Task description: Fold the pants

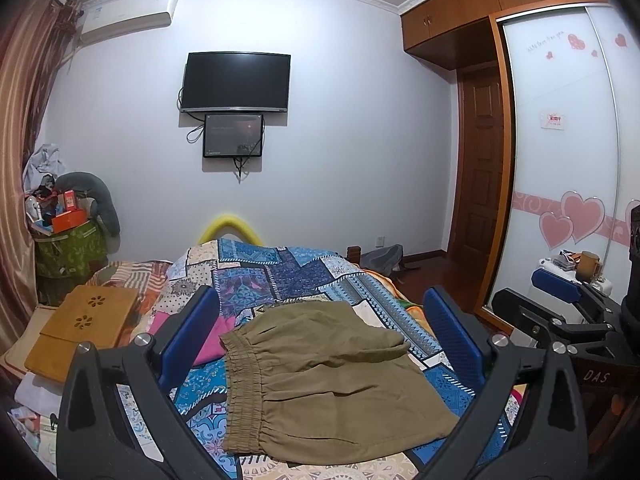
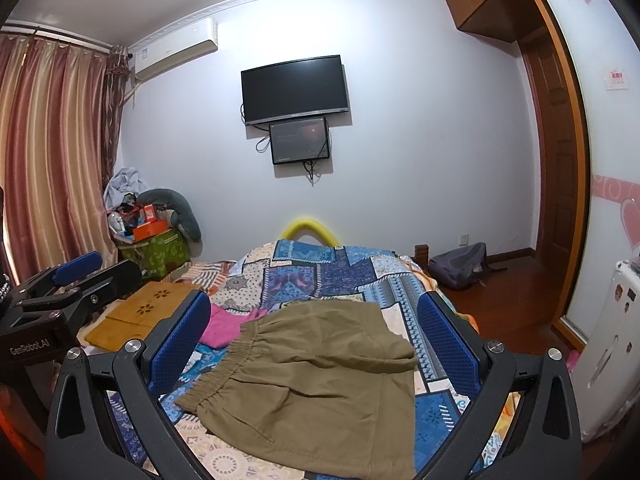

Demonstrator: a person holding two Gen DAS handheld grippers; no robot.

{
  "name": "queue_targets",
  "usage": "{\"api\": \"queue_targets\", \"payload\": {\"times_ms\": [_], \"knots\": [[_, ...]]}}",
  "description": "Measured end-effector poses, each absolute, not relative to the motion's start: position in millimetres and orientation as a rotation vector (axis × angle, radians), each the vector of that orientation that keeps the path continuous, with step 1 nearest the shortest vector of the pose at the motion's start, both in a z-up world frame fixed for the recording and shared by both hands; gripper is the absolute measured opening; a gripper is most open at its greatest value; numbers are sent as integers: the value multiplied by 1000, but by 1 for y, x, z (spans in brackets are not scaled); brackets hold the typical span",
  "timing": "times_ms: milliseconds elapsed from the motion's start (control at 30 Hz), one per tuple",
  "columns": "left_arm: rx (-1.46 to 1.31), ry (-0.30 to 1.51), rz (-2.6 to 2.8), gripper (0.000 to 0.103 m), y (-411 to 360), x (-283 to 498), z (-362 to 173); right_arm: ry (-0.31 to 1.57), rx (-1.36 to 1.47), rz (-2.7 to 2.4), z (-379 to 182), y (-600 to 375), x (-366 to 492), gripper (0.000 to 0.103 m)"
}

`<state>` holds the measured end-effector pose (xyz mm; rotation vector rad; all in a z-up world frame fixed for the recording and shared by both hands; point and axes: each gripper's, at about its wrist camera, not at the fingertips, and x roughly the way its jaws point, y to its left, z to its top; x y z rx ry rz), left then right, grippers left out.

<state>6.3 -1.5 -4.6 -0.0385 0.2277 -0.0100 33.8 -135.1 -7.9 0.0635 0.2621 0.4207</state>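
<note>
A big patchwork bed cover [image 1: 304, 276] is seen. The brown pants [image 1: 328, 380] are laid folded on it at 6 o'clock. The left gripper [image 1: 320, 336] and right gripper [image 2: 316, 336] are held wide open above, gripping nothing.

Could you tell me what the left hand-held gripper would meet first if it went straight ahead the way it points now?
Probably the folded khaki pants on the bed's patchwork quilt. The left hand-held gripper is open, with the pants lying between its fingers; the depth is hard to judge.
</note>
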Motion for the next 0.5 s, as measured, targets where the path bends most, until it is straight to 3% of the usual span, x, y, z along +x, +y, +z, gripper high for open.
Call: {"api": "queue_targets", "payload": {"times_ms": [500], "knots": [[-32,226,-9,103,-3,7,-3,260,56,419,-9,-135,34,103]]}}
